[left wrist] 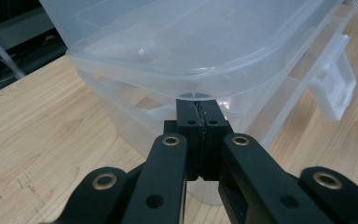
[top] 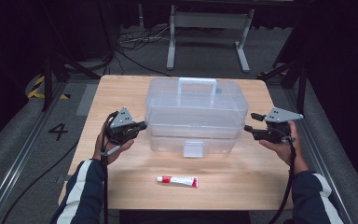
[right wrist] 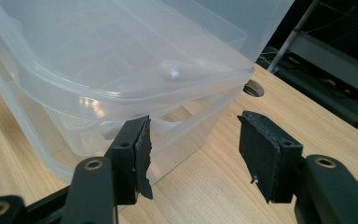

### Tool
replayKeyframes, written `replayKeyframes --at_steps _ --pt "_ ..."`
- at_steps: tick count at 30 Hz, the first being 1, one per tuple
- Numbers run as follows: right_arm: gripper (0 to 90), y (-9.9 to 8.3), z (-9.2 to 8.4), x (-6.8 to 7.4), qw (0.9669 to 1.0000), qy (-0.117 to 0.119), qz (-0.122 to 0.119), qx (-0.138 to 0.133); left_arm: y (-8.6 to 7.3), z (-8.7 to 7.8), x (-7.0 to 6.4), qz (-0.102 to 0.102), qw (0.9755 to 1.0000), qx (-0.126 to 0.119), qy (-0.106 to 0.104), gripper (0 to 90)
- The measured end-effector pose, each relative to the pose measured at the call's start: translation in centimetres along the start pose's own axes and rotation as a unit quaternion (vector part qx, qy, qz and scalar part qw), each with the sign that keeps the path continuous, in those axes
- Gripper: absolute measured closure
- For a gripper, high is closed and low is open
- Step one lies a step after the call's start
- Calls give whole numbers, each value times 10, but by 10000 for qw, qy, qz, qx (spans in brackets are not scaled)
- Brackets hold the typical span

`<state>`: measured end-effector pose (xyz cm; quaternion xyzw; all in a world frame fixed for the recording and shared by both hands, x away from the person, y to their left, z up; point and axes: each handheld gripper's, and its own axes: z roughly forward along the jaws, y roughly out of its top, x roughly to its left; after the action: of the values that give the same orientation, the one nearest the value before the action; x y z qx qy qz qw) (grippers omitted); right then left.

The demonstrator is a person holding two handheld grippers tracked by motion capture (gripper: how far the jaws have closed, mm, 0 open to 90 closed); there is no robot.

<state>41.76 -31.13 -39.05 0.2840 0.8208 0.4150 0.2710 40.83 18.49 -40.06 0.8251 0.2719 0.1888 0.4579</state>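
The closed left claw [top: 142,125] touches the clear plastic lidded storage box [top: 193,116]'s left end; the open right claw [top: 248,127] sits at its right end.

The clear storage box [left wrist: 186,56] is cut off by the top edge in both gripper views, its contents blurred behind cloudy plastic, and the print on the small tube [top: 177,180] appears too small to read from the high view.
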Motion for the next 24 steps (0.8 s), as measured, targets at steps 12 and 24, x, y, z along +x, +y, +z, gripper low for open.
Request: replayKeyframes --at_steps 12,24 --pt "486 -3 -1 4 9996 -139 -38 -262 1 -1 -2 -17 10000 -46 61 856" --pt "514 -2 -3 8 9980 -373 -74 -510 -5 -7 -5 8 9999 -14 114 706"
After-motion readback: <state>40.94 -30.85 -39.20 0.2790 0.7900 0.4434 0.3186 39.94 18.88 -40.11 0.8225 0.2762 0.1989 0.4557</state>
